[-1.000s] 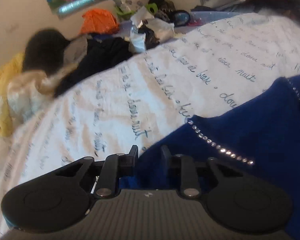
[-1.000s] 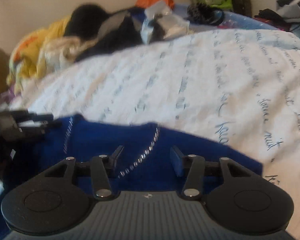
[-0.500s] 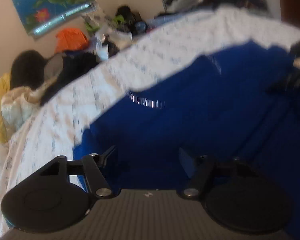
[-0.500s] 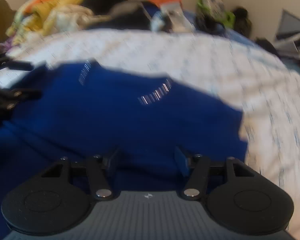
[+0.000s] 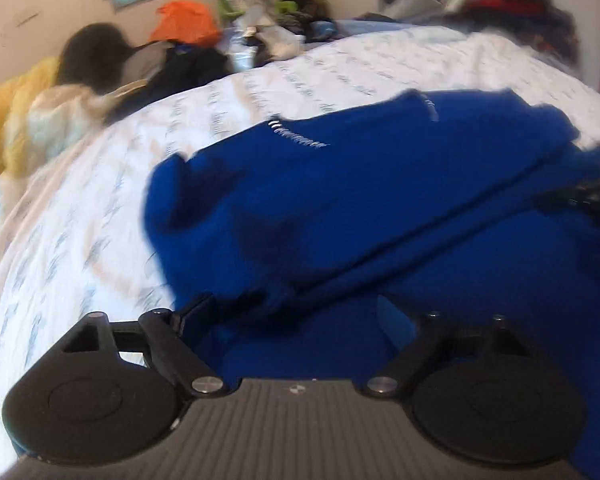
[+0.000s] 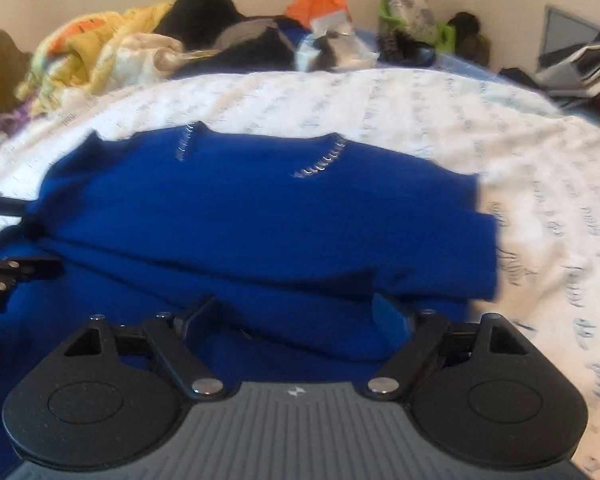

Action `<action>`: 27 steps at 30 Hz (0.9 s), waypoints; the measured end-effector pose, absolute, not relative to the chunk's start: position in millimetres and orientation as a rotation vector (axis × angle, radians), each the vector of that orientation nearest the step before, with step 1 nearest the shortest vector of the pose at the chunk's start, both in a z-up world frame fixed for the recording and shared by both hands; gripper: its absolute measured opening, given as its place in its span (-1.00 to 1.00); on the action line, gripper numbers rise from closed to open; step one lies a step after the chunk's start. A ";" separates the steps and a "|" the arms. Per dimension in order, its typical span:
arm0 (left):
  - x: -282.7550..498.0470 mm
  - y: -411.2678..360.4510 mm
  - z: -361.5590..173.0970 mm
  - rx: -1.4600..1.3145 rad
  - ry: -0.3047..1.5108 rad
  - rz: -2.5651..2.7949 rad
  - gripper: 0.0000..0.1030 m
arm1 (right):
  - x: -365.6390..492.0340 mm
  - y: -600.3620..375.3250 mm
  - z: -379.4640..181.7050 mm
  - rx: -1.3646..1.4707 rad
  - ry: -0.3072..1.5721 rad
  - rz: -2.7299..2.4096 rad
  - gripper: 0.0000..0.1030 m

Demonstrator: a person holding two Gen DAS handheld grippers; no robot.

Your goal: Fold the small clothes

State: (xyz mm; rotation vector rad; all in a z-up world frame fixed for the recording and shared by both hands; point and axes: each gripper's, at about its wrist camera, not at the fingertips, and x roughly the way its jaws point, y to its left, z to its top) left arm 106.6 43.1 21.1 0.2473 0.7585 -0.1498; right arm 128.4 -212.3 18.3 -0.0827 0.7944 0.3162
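Blue garment folded over on the bed, both grippers released above it.

The blue garment [image 6: 260, 220] lies on the white printed bedcover [image 6: 520, 152], its upper part doubled over the lower; the left gripper [image 5: 296, 316] and right gripper [image 6: 300, 312] hover over its near edge, jaws spread wide and gripping nothing; a pile of clothes [image 6: 112, 52] sits at the far side of the bed.
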 end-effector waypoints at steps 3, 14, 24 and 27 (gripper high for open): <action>63.8 69.4 31.8 0.126 0.750 -0.113 0.87 | 81.7 -238.4 38.4 -0.022 0.768 0.303 0.64; 16.8 87.1 19.1 -0.048 0.788 -0.070 0.42 | 22.8 -332.3 15.1 0.465 0.902 0.374 -0.64; 0.8 98.5 18.8 -0.001 0.758 -0.014 -0.75 | 13.1 -360.3 6.1 0.500 0.864 0.295 -0.96; -5.0 108.1 25.2 -0.123 0.818 -0.066 0.19 | 7.7 -361.0 8.7 0.562 0.881 0.285 -0.82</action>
